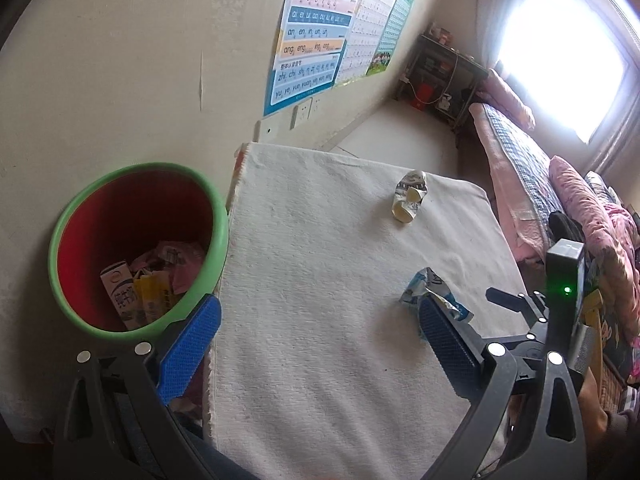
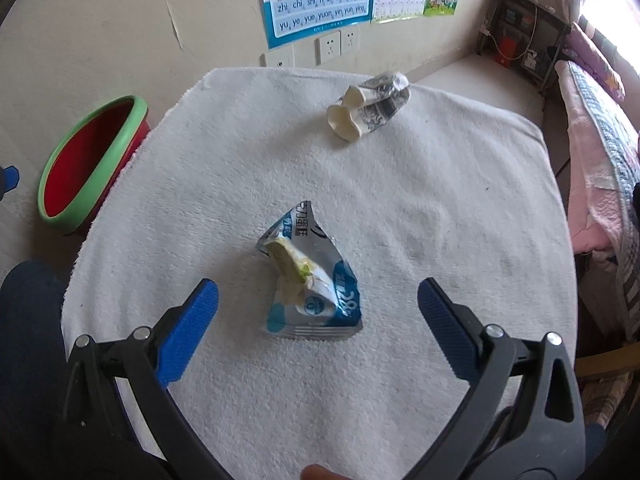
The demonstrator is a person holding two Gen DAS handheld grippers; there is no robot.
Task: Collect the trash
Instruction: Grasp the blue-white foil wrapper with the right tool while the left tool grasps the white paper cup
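White towel-covered table (image 2: 420,208) against wall, mostly bare. Blue-silver wrapper (image 2: 310,280) lies near-centre, between the spread, empty fingers of the right gripper (image 2: 318,304). Crumpled cup (image 2: 370,110) near far edge. Red bin (image 1: 136,248) touching left edge; left gripper (image 1: 320,322) wide apart, empty.

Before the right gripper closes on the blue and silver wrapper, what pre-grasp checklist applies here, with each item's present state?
1. Right gripper open wide enough: ok, both fingers spread either side of the wrapper.
2. Wrapper between the fingers: ok, roughly centred in the right wrist view.
3. Nothing touching the wrapper: ok; the crumpled carton lies well apart, farther back on the white towel.
4. Bin ready: ok, upright beside the table, open, partly filled.
5. Left gripper out of the way: ok, open and empty, nearer the bin.
6. Fingertip height above the towel: cannot tell.
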